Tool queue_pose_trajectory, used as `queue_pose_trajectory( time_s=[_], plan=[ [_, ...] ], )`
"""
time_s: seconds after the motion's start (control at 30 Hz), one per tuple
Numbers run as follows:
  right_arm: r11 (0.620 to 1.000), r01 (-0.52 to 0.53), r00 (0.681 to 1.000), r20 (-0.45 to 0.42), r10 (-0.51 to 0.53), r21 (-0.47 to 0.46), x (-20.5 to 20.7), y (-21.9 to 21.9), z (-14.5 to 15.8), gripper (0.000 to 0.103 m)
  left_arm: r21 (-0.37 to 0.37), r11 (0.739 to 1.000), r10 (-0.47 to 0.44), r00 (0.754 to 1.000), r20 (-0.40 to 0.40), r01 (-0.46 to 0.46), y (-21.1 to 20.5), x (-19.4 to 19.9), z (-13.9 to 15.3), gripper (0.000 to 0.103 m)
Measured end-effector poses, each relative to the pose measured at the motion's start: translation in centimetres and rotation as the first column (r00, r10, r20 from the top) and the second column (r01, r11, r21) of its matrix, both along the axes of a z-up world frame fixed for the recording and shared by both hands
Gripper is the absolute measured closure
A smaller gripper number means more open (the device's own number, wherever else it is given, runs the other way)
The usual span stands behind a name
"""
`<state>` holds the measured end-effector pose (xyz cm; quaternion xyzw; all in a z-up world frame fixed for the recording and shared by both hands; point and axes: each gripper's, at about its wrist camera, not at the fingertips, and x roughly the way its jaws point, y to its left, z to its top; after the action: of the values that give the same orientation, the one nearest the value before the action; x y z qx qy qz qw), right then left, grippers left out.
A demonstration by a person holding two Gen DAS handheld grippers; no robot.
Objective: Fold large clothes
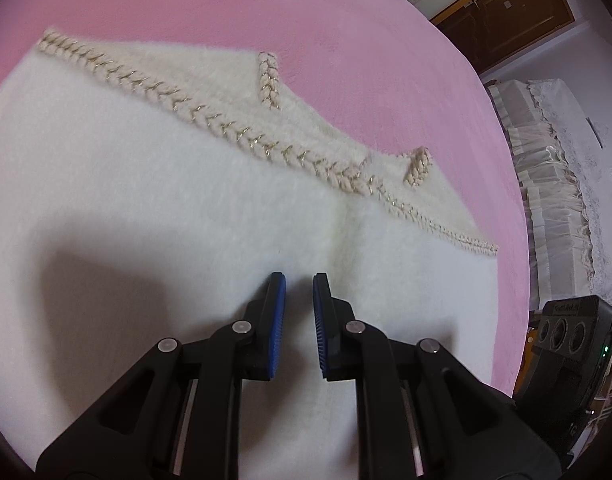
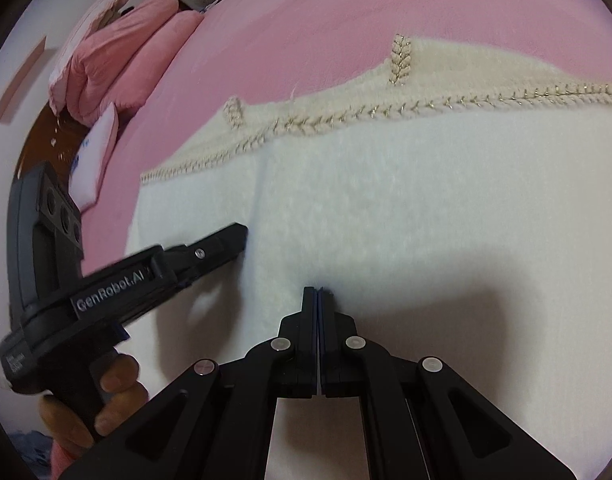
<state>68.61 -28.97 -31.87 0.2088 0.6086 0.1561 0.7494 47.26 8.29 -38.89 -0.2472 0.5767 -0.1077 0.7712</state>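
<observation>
On pink bed (image 1: pixel 345 20): fluffy white garment (image 1: pixel 146 208), braided beige trim | left tool (image 1: pixel 299 280) slightly parted | right tool (image 2: pixel 318 290) clenched empty

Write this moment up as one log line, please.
left gripper: slightly open, empty | right gripper: shut, empty | white fuzzy garment: spread on pink bed

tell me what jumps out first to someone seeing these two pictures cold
A fluffy white garment fills the middle of both views, spread on a pink bed cover, with a braided beige and gold trim running across it near its far edge. The left tongs hover over the fabric slightly apart with nothing between them, while the right tongs are shut with nothing visibly caught. In the right wrist view, a hand grips the left tool's handle at lower left.
</observation>
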Motion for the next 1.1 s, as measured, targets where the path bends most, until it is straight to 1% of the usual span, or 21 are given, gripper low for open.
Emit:
queue_pose_trajectory(
  time_s=[0.1,0.17,0.27,0.33,0.4,0.43,0.5,0.57,0.6,0.63,0.67,0.73,0.8,0.83,0.87,0.9,0.93,0.97,1.03,1.1],
  plan=[
    [0.998,0.036,0.999,-0.006,-0.035,0.049,1.4,-1.6,-0.3,0.103,0.009,1.0,0.002,1.0,0.011,-0.002,-0.5,1.7,-0.4,0.092],
    [0.996,0.052,0.999,-0.006,-0.052,0.076,2.3,-2.5,-0.8,0.103,0.034,0.999,0.006,1.0,0.027,-0.006,-0.8,3.1,-0.6,0.092],
    [0.989,0.072,0.997,-0.004,-0.072,0.127,3.4,-4.1,-1.5,0.103,0.064,0.998,0.01,1.0,0.009,-0.011,-1.5,5.1,-1.6,0.092],
    [0.986,0.08,0.996,0.03,-0.085,0.147,4.0,-5.2,-1.9,0.103,0.086,0.996,0.001,1.0,0.02,-0.003,-2.1,5.7,-1.7,0.092],
    [0.981,0.099,0.992,0.066,-0.111,0.166,4.7,-5.6,-2.6,0.103,0.11,0.994,-0.015,0.999,0.048,0.01,-2.5,5.8,-1.7,0.092],
    [0.979,0.111,0.989,0.077,-0.126,0.171,5.0,-6.1,-3.0,0.103,0.114,0.993,-0.013,0.998,0.057,0.006,-2.5,5.7,-1.7,0.095],
    [0.978,0.132,0.985,0.086,-0.147,0.165,5.8,-6.1,-3.8,0.103,0.112,0.994,0.005,0.998,0.056,-0.012,-2.0,5.9,-2.0,0.102],
    [0.977,0.157,0.977,0.12,-0.175,0.142,5.6,-8.0,-3.5,0.103,0.038,0.999,0.013,0.999,0.046,-0.015,-0.9,6.1,-2.2,0.102],
    [0.978,0.17,0.973,0.139,-0.186,0.119,5.4,-9.1,-3.3,0.103,0.018,1.0,0.014,0.999,0.048,-0.015,-0.3,6.1,-2.2,0.102],
    [0.98,0.188,0.968,0.157,-0.197,0.069,5.2,-10.2,-3.2,0.103,0.01,1.0,0.013,0.999,0.052,-0.014,0.2,6.1,-2.2,0.102],
    [0.977,0.209,0.963,0.169,-0.211,0.031,5.1,-12.3,-3.0,0.103,0.019,1.0,0.008,0.998,0.06,-0.009,0.7,6.1,-2.0,0.102],
    [0.961,0.276,0.947,0.166,-0.276,0.019,4.6,-16.7,-3.1,0.103,0.088,0.996,0.0,0.995,0.099,-0.009,1.7,6.1,-1.3,0.102],
    [0.941,0.336,0.93,0.143,-0.338,0.041,3.8,-21.8,-3.4,0.103,0.185,0.982,-0.002,0.99,0.143,-0.025,2.9,6.0,-0.7,0.102],
    [0.931,0.362,0.921,0.137,-0.365,0.049,3.4,-24.1,-3.4,0.103,0.213,0.977,0.001,0.988,0.154,-0.034,3.6,6.1,-0.6,0.102],
    [0.924,0.383,0.914,0.139,-0.382,0.017,3.0,-25.7,-3.2,0.103,0.224,0.974,0.007,0.987,0.158,-0.043,4.6,6.2,-0.6,0.102],
    [0.906,0.416,0.9,0.172,-0.4,-0.072,2.5,-27.4,-2.7,0.103,0.229,0.972,0.017,0.989,0.15,-0.051,5.4,6.3,-0.5,0.102],
    [0.891,0.432,0.894,0.199,-0.403,-0.137,2.1,-28.1,-2.4,0.103,0.243,0.968,0.024,0.989,0.144,-0.059,6.2,6.4,-0.4,0.102],
    [0.87,0.451,0.886,0.219,-0.41,-0.197,1.6,-29.2,-2.1,0.103,0.276,0.959,0.027,0.989,0.147,-0.067,6.7,6.5,-0.2,0.102],
    [0.86,0.469,0.878,0.207,-0.43,-0.202,0.8,-31.6,-2.0,0.103,0.37,0.925,0.026,0.987,0.159,-0.084,7.5,6.5,0.2,0.102],
    [0.847,0.489,0.869,0.204,-0.451,-0.209,0.3,-32.8,-1.7,0.103,0.45,0.884,0.065,0.986,0.151,-0.127,9.1,6.4,0.3,0.102]
  ],
)
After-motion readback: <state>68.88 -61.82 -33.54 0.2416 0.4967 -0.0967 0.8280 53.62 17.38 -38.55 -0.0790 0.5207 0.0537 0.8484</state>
